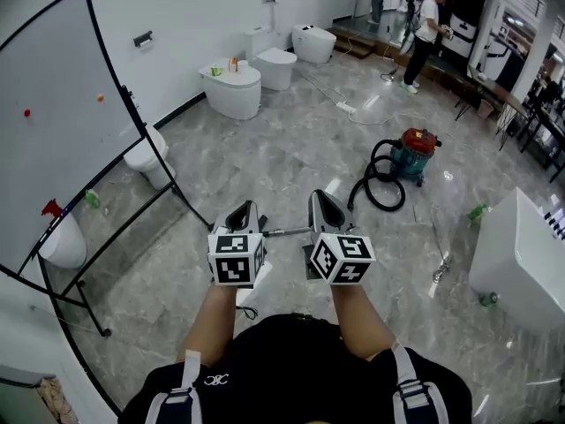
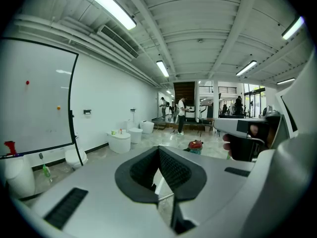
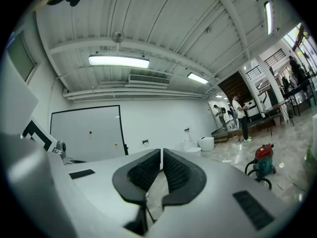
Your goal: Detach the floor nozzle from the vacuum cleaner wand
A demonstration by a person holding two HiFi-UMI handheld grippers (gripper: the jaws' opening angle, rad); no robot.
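Vacuum cleaner canister [image 1: 415,151] (red lid, teal body): upright on the grey stone floor [image 1: 282,157].
Black hose [image 1: 378,188]: looped on the floor, touching the canister on its near side, trailing toward the right gripper.
Wand [image 1: 287,231]: slim metal tube, well nearer than the canister, seen only in the gap between the two grippers, both ends hidden behind them.
Floor nozzle: hidden, cannot be made out.
Right gripper [image 1: 325,203]: held up on the near side of the canister, by the hose loop; fingers pressed together, pinching nothing.
Left gripper [image 1: 244,215]: further from the canister, just beyond the wand's visible stretch; fingers likewise pressed together and empty.
White toilets [image 1: 234,88]: in a row along the wall, well apart from the canister, on its far left.
Whiteboard [image 1: 53,104]: on a black stand, further left still.
White power strip [image 1: 344,107]: on the floor beyond the canister.
Standing person [image 1: 424,29]: far behind the canister.
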